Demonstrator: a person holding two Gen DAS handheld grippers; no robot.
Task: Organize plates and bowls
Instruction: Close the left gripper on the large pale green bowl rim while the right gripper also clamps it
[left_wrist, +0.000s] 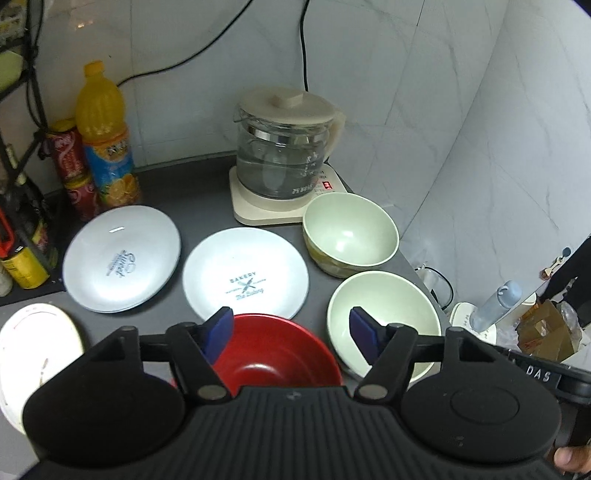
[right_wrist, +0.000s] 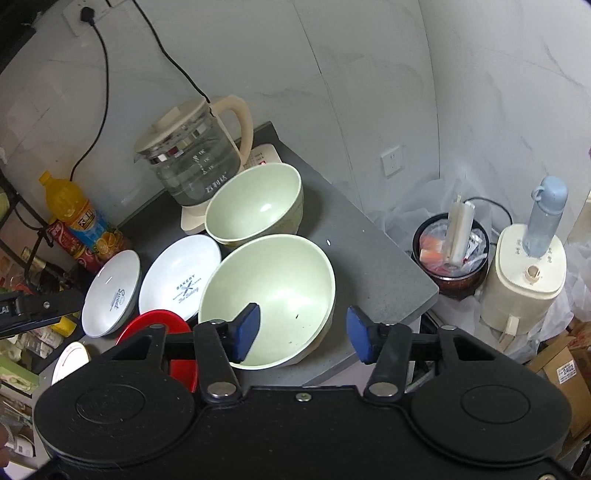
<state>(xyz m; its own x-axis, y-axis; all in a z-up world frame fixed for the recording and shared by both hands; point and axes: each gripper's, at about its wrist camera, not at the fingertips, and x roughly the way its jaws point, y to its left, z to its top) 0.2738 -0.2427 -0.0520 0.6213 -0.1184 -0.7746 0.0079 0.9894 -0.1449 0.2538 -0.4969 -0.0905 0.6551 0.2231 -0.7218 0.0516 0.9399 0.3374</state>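
Nothing looks sorted yet; I judge the task is at its very start. All dishes lie one by one on the grey table (left_wrist: 207, 192), none stacked on another.

In the left wrist view, the round white plate with the word "Sweet" (left_wrist: 122, 258) is at about 10 o'clock, and the round white plate with the "BAKERY" print (left_wrist: 245, 273) lies near the middle, just beside it. The deep pale green bowl (left_wrist: 351, 232) stands at 2 o'clock, right in front of the glass kettle with a cream lid (left_wrist: 286, 147). The wider pale green bowl (left_wrist: 384, 314) is at 4 o'clock, near the table edge. The glossy red bowl (left_wrist: 280, 354) is at 6 o'clock, partly hidden by the left tongs (left_wrist: 291, 330). A white dish with a thin red line (left_wrist: 33, 343) is at 8 o'clock; I cannot tell if it is a plate or a bowl.

The left tongs are spread wide and hold nothing, above the red bowl. The right tongs (right_wrist: 303, 332) are also spread and empty, hanging over the near rim of the wider green bowl.

What is left, in my opinion: plates onto plates, and bowls nested together.
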